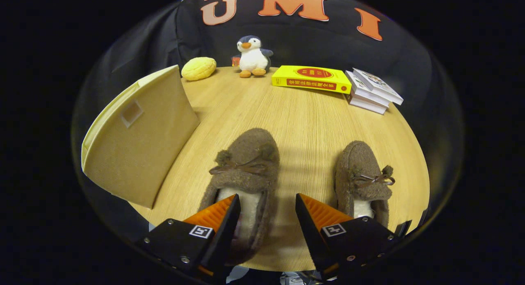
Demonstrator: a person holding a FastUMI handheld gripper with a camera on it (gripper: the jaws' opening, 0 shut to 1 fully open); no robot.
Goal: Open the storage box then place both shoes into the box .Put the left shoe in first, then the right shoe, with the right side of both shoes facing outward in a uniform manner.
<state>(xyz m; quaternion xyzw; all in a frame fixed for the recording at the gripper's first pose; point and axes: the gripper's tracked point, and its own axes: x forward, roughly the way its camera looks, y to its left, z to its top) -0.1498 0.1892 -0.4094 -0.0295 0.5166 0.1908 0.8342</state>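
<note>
the gripper [265,211] was held spread above the left shoe [245,182]; the storage box [139,141] seemingly needed opening first.

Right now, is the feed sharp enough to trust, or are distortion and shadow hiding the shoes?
Gripper view: fisheye bends the table edge and box walls; both shoes, left and right, are sharp and evenly lit; soft shadows fall beside them; no glare. The open gripper fingers cover part of the left shoe's heel.
</note>
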